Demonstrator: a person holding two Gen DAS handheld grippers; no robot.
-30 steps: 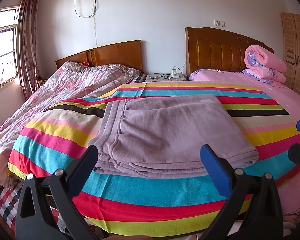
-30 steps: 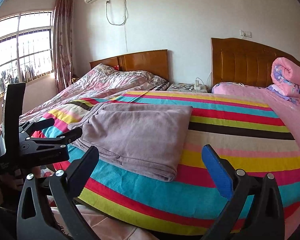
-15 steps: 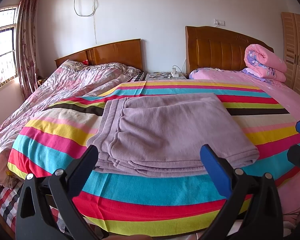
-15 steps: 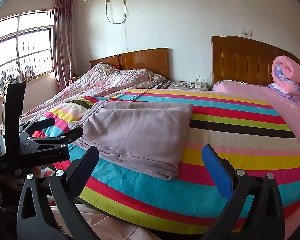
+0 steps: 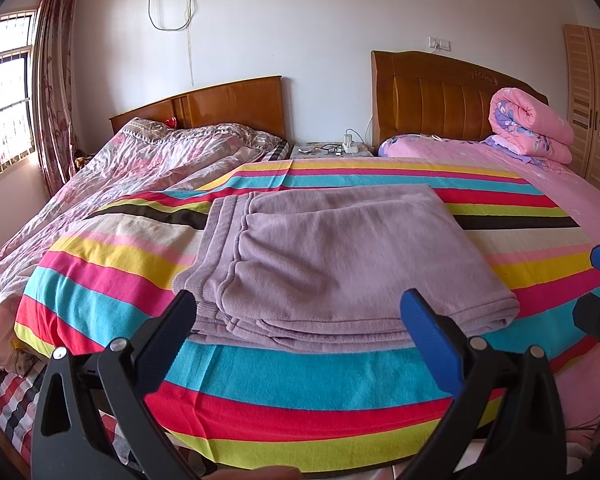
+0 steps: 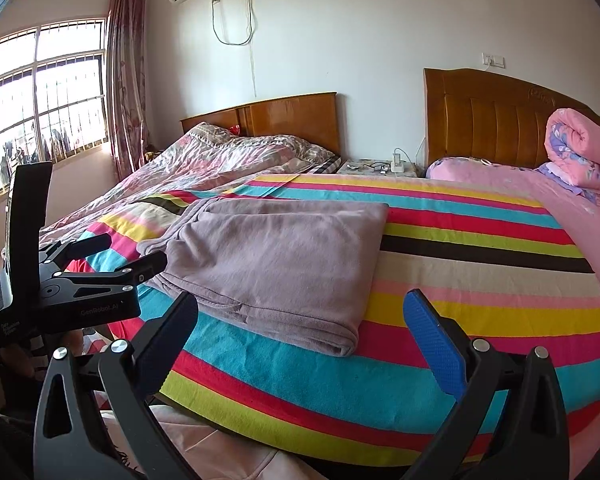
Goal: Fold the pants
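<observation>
Mauve fleece pants [image 5: 340,264], folded into a flat rectangular stack, lie on the rainbow-striped bed cover [image 5: 300,384] near its front edge; waistband ribbing shows along the stack's left side in the left wrist view. Layered folded edges face the cameras.

Left gripper [image 5: 298,316]: jaws spread wide, holding nothing, hovering short of the pants' near edge, not touching the cloth.

Right gripper [image 6: 300,320]: jaws likewise spread and empty, off the stack's right front corner, above the striped cover. In its view the left gripper's black body [image 6: 76,292] sits at the left, just beside the pants' waistband end.

Behind: two wooden headboards [image 5: 448,100], a crumpled floral quilt [image 5: 140,168] on the left, a rolled pink floral duvet [image 5: 532,128] on the right
</observation>
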